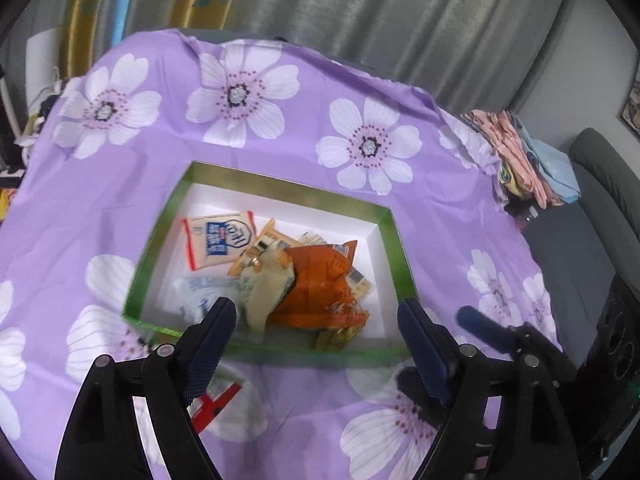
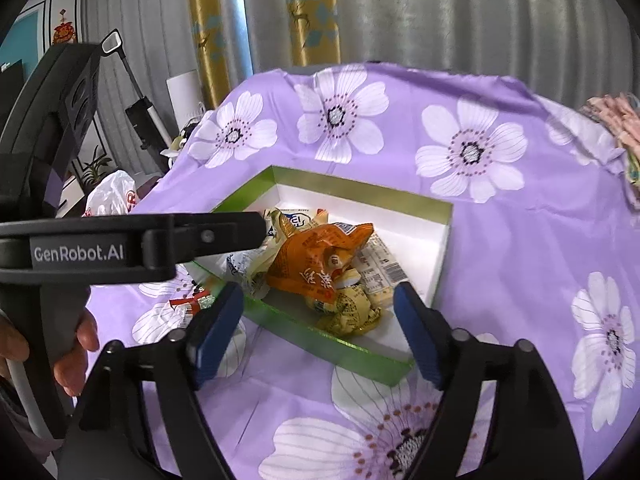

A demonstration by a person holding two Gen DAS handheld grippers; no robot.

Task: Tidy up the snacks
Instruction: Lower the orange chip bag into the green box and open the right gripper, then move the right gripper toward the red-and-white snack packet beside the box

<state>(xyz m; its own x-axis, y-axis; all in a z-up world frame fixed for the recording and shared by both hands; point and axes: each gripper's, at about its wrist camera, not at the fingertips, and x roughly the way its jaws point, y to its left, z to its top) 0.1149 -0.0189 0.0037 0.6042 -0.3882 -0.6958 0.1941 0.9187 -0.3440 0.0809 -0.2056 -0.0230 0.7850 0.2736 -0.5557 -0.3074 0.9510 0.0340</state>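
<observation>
Both grippers sit nearest the lens. Left gripper [image 1: 316, 320]: jaws spread wide, nothing between the blue pads, poised above the near rim of the green box [image 1: 394, 248]. Right gripper [image 2: 320, 316]: likewise spread wide and empty, hanging over the box's near wall [image 2: 320, 344].

Landmark: the green box, a shallow tray with a white floor, resting on a purple flowered cloth [image 1: 280, 128] that covers the table.

Left of the box, just outside its near-left corner, one red-and-white packet [image 1: 218, 400] lies on the cloth (partly hidden behind the left gripper's finger in the left wrist view; it shows as crumpled wrapping [image 2: 188, 304] in the right wrist view).

Inside the box, left to right: a white packet with blue print and red edges [image 1: 218, 240] lies flat toward the far-left corner; below it, a pale blue-white packet [image 1: 196, 294] against the near-left wall; a cream crumpled packet [image 1: 266, 284] near the middle; an orange bag [image 1: 320, 284], creased, heaped on top of its neighbours; a barcoded wrapper [image 2: 384, 268] right of it; a yellow crumpled packet [image 2: 352, 312] against the near wall.

Right of the box, well apart at the cloth's far-right edge, a stack of folded fabrics [image 1: 520, 156] is seen.

A hand [image 2: 76, 344] grips the left gripper's handle, visible at the left edge of the right wrist view.
</observation>
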